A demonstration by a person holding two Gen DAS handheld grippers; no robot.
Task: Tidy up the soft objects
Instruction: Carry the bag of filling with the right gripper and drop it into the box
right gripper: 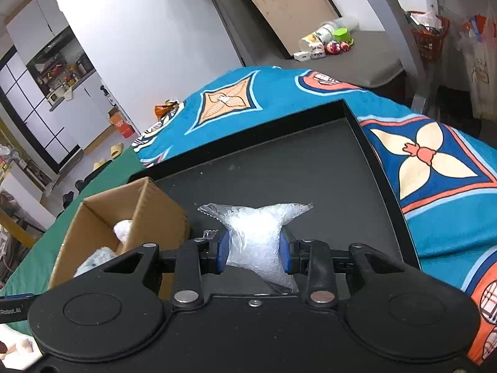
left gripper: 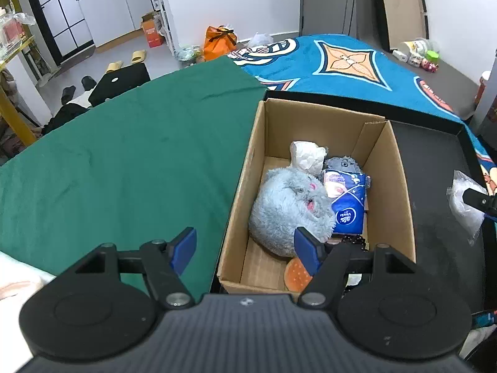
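Observation:
A cardboard box stands on a black tray. It holds a grey-blue plush toy, a blue tissue pack, a crumpled white wad, a smaller grey plush and an orange round piece. My left gripper is open and empty above the box's near left corner. My right gripper is shut on a clear bag of white beads, held above the tray right of the box. The bag also shows at the right edge of the left wrist view.
A green cloth covers the surface left of the box. A blue patterned blanket lies behind and right of the tray. Small toys and cups sit on a grey bench. Slippers, shoes and an orange bag lie on the floor.

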